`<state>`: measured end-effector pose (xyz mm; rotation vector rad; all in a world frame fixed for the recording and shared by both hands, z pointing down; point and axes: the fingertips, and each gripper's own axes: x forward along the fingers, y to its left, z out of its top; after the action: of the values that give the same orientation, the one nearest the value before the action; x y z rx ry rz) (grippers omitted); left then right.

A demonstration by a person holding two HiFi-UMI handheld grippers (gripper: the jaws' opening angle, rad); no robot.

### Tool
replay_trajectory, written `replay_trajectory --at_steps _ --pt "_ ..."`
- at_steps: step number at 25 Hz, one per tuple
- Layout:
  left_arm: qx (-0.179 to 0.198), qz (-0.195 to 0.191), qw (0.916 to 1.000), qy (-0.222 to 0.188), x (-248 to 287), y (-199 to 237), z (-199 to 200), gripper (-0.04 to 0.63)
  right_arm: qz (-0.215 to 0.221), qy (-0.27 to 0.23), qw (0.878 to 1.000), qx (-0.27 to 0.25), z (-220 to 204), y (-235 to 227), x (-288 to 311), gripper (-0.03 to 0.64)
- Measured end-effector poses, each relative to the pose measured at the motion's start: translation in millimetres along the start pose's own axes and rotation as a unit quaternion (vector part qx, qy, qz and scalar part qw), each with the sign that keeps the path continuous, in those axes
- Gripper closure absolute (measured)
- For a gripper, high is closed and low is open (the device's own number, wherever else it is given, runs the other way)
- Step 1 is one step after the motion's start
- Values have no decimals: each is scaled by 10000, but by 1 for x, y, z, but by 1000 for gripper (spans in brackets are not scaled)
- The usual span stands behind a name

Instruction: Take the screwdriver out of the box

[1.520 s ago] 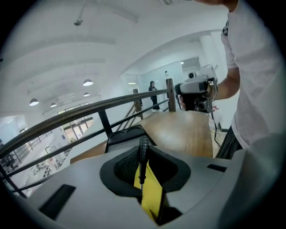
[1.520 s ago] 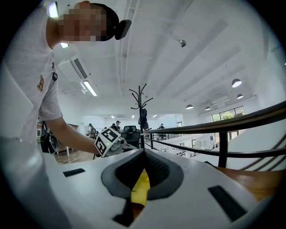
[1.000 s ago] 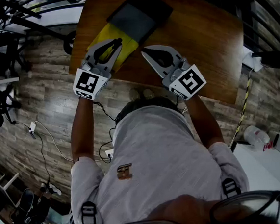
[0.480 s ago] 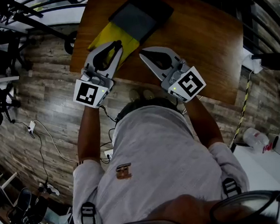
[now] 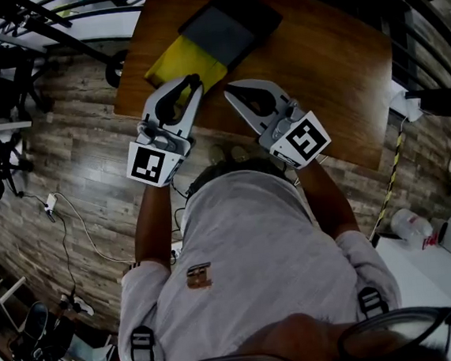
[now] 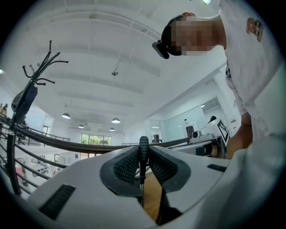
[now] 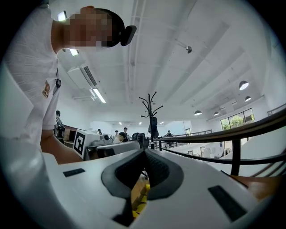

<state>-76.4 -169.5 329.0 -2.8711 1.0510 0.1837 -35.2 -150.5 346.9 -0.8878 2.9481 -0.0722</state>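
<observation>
The left gripper [image 6: 143,157] was clamped on the screwdriver [image 6: 143,145], its ribbed black handle between the pads, at the near edge of the yellow box [image 5: 185,64]. The right gripper [image 7: 145,153] was closed with nothing in it. It seemed best to keep the pinch firm and move the tool well away from the box.

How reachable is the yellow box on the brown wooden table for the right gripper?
Probably yes: the right gripper, jaws shut and empty, hangs just beside the yellow box, nothing visible between them.
</observation>
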Motion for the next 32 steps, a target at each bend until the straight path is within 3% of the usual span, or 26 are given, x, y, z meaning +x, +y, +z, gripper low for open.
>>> replay_trajectory --at_steps 15,32 --pt "-50 139 9993 -334 -15 -5 17 512 84 -116 9999 -41 6 19 8 586" --pt "-85 150 9995 -262 -10 -3 14 512 84 -109 9999 -60 5 15 9 586"
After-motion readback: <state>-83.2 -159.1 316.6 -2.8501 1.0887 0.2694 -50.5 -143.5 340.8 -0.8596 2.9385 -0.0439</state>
